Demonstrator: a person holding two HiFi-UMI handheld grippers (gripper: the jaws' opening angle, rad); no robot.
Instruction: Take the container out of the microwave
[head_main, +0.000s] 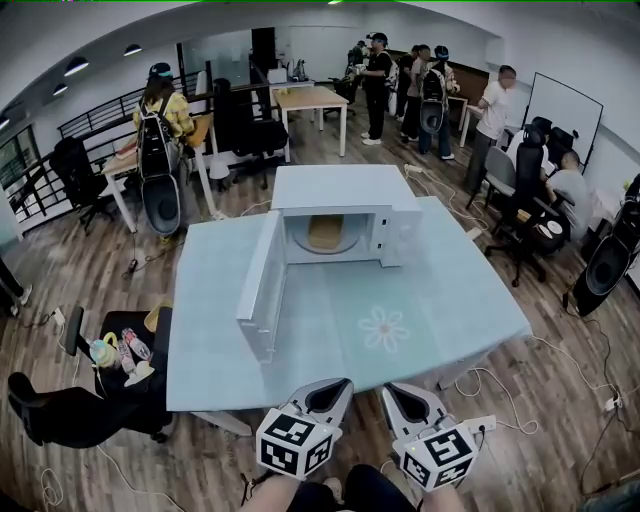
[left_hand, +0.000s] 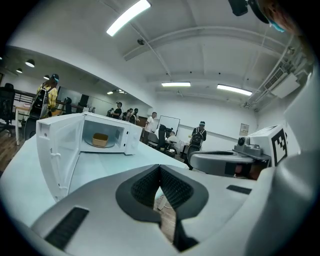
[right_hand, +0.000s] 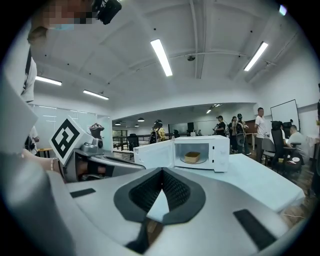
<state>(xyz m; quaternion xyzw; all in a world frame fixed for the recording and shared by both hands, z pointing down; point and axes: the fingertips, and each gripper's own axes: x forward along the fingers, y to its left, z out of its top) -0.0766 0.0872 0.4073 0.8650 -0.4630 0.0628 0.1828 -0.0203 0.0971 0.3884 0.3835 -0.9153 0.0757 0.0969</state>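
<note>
1. The microwave (head_main: 335, 225) sits on the far half of the table (head_main: 430, 310). Its door (head_main: 262, 285) is swung wide on the left and juts out toward the person, so the way into the cavity is already clear.
2. The container (head_main: 325, 232), a shallow tan tub, is inside the microwave on the turntable. It sits about in the middle and has not been taken out.
3. The left gripper (head_main: 338, 384) hangs at the table's near edge, well short of the microwave. Its jaws are pressed together with nothing between them.
4. The right gripper (head_main: 392, 388) is just beside it, equally far from the microwave. Its jaws are also closed, tips meeting, and it is empty.
5. Both grippers point at the open front, which I take to be the start of a reach. The jaws would have to open before either one could take the tub.
6. The count: one microwave, one door, one container, two grippers, neither holding anything.
</note>
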